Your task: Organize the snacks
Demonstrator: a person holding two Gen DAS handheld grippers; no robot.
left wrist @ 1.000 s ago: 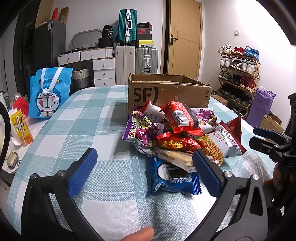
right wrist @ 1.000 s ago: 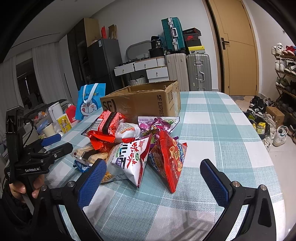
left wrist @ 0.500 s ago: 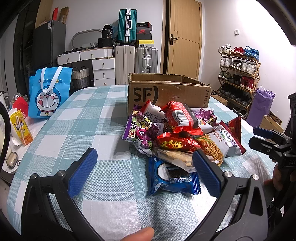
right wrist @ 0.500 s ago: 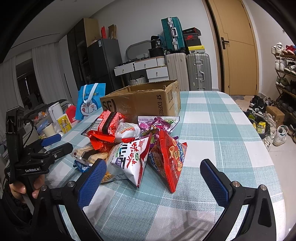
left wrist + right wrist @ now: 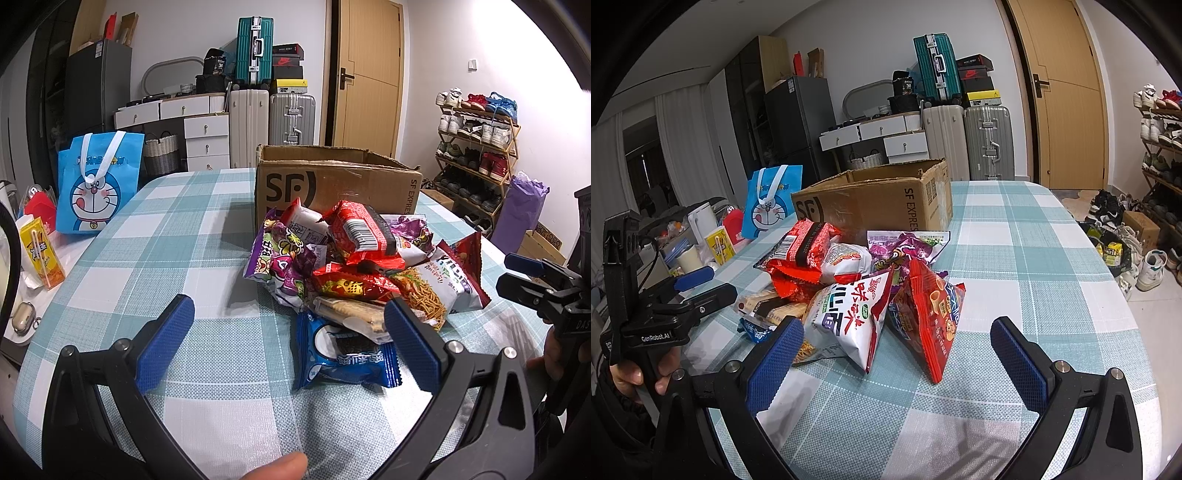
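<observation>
A heap of snack packets lies on the checked table in front of an open cardboard box [image 5: 332, 184] [image 5: 882, 203]. Nearest my left gripper [image 5: 288, 310] is a blue cookie packet [image 5: 343, 354], with a red noodle packet [image 5: 360, 230] on top of the heap. My left gripper hangs open just short of the heap, nothing between its fingers. My right gripper [image 5: 897, 332] also stands open, facing a white noodle bag [image 5: 849, 314] and a red triangular bag [image 5: 931, 317]. Each gripper shows in the other's view, at the right edge [image 5: 532, 273] and the left edge [image 5: 701, 284].
A blue cartoon tote bag [image 5: 98, 184] stands at the table's far left, with a yellow drink carton [image 5: 40, 254] beside it. Suitcases [image 5: 273, 118], drawers and a shoe rack [image 5: 476, 147] stand beyond the table. A thumb tip [image 5: 277, 467] shows at the bottom.
</observation>
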